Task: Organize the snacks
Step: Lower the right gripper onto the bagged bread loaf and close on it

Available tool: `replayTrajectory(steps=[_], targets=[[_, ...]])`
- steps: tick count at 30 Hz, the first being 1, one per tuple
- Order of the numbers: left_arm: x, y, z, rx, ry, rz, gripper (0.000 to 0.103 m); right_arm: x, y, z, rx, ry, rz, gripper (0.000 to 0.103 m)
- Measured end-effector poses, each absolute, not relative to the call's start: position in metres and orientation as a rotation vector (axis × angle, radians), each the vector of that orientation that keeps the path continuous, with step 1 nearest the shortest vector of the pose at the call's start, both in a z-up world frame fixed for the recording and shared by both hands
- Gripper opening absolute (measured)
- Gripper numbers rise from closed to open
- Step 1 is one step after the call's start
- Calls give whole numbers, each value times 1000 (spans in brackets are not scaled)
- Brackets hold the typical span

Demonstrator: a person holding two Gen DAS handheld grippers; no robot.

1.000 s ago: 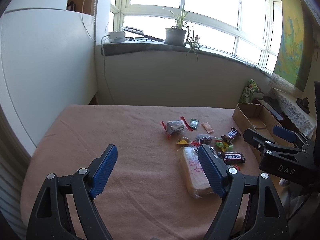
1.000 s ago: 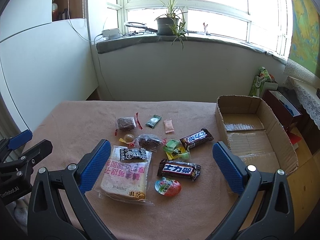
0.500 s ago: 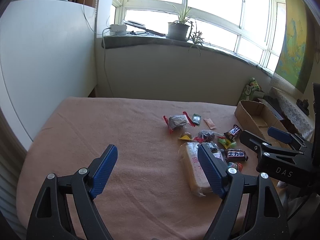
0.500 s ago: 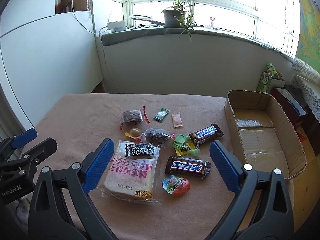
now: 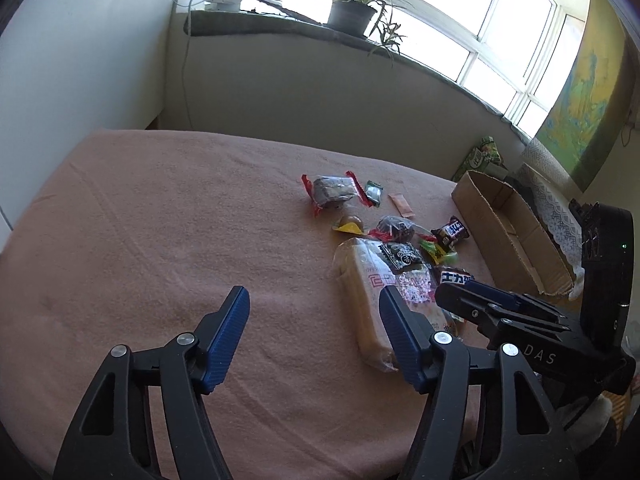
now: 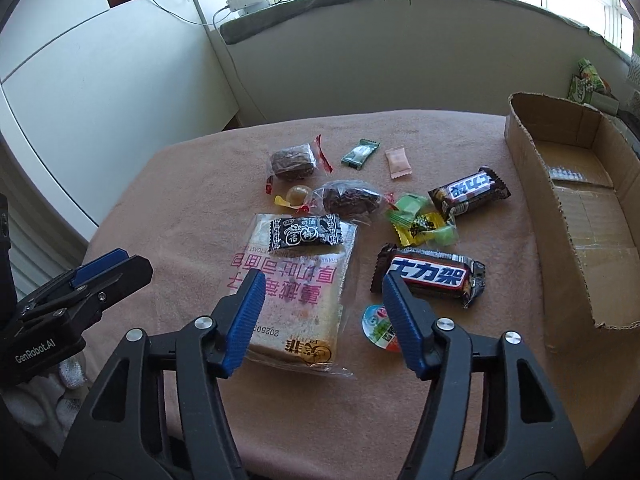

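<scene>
Several snacks lie on the pink cloth. A bagged bread slice [image 6: 296,292] carries a black candy [image 6: 306,233]. Two chocolate bars [image 6: 430,276] [image 6: 468,192], a round jelly cup [image 6: 378,326], green and yellow sweets [image 6: 420,220] and small wrapped cakes [image 6: 292,160] lie around it. An open cardboard box [image 6: 580,216] stands at the right. My right gripper [image 6: 322,312] is open, low over the bread's near right edge. My left gripper [image 5: 314,334] is open and empty, left of the bread [image 5: 368,300].
The table [image 5: 140,240] stands against a wall under a window sill with a potted plant [image 5: 352,12]. A white cabinet [image 6: 80,100] is at the left. My right gripper's body [image 5: 540,328] shows at the right of the left wrist view.
Both grippers have moved forward and tilted down toward the snacks. The right gripper's jaws have narrowed and now hang over the bread's edge. No snack has moved.
</scene>
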State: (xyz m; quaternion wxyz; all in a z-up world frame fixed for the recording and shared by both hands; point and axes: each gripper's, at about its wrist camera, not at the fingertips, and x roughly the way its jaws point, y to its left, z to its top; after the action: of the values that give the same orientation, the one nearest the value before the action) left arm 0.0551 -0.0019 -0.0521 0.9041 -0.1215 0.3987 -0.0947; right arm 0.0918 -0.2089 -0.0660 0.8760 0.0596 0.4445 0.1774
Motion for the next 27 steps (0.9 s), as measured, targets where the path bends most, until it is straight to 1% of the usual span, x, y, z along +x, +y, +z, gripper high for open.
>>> replayTrajectory(steps=[3,6,23,26,27], targets=[[59,-6,-59,-280,856,-240,61,96,-215,-83,215,992,432,55],[63,-10,-65,-309,888,-281,59,97,-217,-91,256,1014,471,53],[68,-33,-90,-319,970,-441,59,105,-233,-110,421,1099,549,53],[67,-39,-89,-308,967,-474,48,108,-231,-111,429,1107,558,52],[66,-40,-88,-302,963,-479,46,109,-231,-112,433,1110,559,51]])
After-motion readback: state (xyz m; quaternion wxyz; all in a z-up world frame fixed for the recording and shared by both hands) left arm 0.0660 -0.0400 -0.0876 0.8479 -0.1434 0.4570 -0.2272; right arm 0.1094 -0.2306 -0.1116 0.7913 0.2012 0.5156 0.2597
